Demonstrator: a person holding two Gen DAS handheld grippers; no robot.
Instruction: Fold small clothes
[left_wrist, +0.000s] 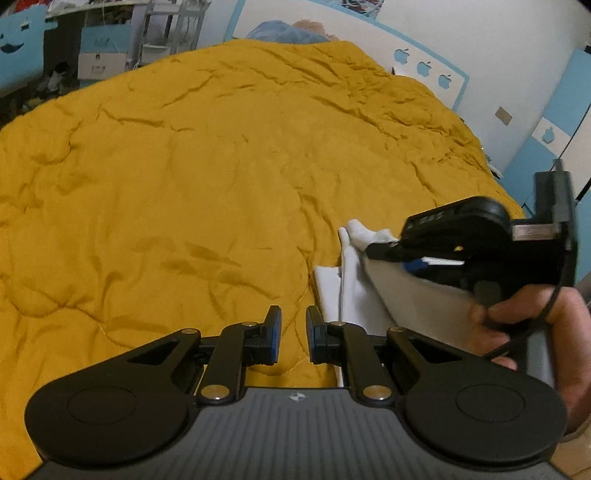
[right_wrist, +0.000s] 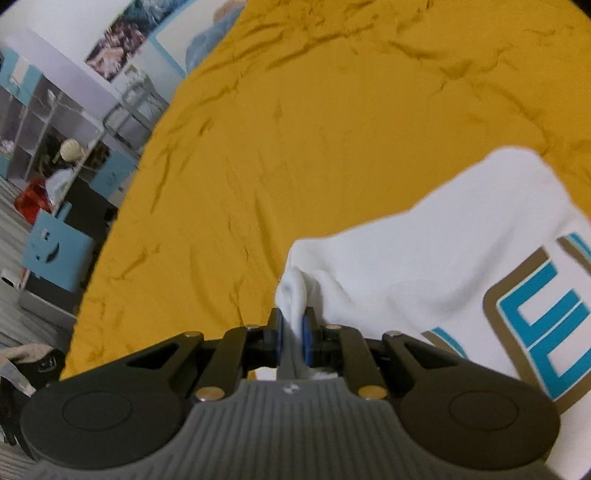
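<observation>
Garment count is one: a white shirt (right_wrist: 424, 258) on the yellow quilt (right_wrist: 295, 147). Right gripper (right_wrist: 292, 328), angled downward, pinches its bunched edge. Left gripper (left_wrist: 293, 336) hovers nearly closed, empty.

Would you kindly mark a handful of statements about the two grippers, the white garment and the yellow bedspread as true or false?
1. The right gripper is clamped on a bunched fold of the white printed garment. True.
2. The left gripper holds a corner of the garment. False: nothing sits between its nearly closed fingers; only the mustard-yellow quilted bedspread shows through the gap.
3. The garment bears a blue and tan print. True.
4. The garment lies neatly folded in the middle of the bedspread. False: it is partly lifted near the bed's edge.
5. The bedspread is smooth and unwrinkled. False: it is creased all over.
</observation>
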